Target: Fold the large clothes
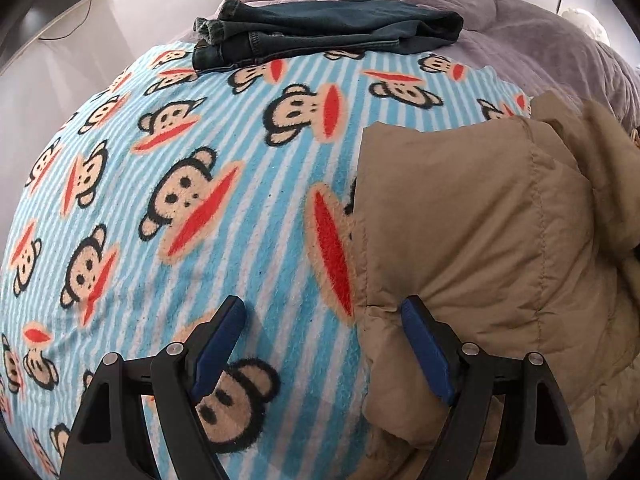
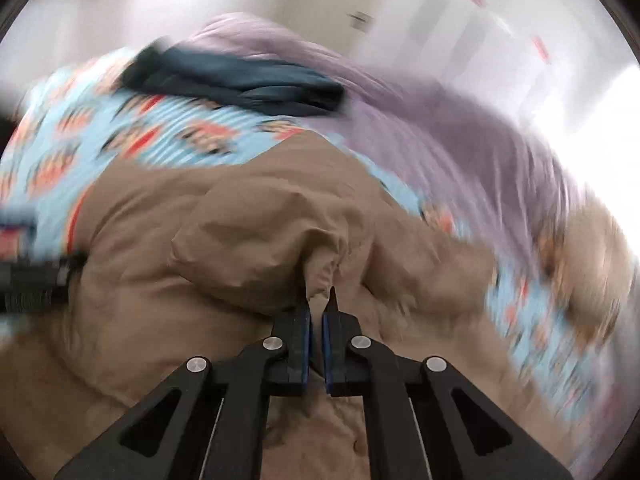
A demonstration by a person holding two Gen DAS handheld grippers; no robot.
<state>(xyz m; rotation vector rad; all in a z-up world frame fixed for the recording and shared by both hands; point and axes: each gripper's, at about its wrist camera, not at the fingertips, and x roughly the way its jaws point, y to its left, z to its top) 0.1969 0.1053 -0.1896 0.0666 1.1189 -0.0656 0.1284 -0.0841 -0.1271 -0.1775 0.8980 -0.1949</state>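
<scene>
The tan padded jacket (image 1: 480, 240) is lying on the striped monkey blanket (image 1: 200, 200) on the bed. The right gripper (image 2: 318, 300) is pinching a fold of the jacket, its fingers closed together on the cloth. The left gripper (image 1: 324, 312) is hovering at the jacket's edge with fingers wide apart. Folded jeans (image 1: 320, 32) are lying farther back, beside a purple quilt (image 1: 540, 40).

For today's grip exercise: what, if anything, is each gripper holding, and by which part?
The right gripper pinches a bunched fold of the tan padded jacket. The left gripper is open and holds nothing, straddling the jacket's edge.
</scene>
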